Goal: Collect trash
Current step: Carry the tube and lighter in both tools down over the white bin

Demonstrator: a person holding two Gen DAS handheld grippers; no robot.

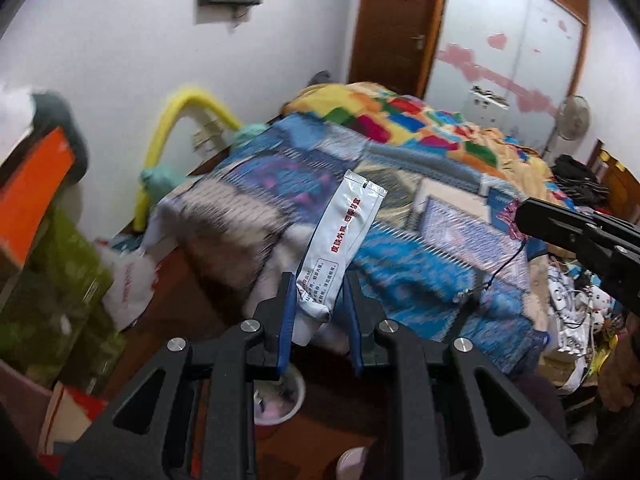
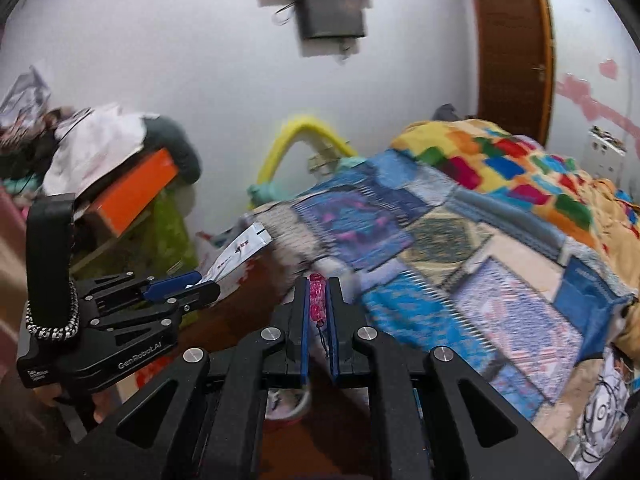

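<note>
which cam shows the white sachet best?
Left wrist: the white sachet fills the centre, held between the left gripper fingers, red print visible. Right wrist shows it only small, blurred and edge-on, sticking out of that gripper.

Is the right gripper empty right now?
No. In the right wrist view the right gripper is clamped on a pink beaded trinket, its dark cord hanging between the blue pads.

Room evenly lit, soft indoor light, no hard shadows. My views both motion-smeared: bedspread (image 1: 400, 216) pattern streaked, wall box (image 2: 332, 12) doubled. My tongs' fingers (image 1: 286, 304) and sachet (image 1: 340, 240) stay sharp. Fisheye bends door (image 2: 512, 52), black vignette in corners. Pale sheen on wardrobe (image 1: 516, 32)
</note>
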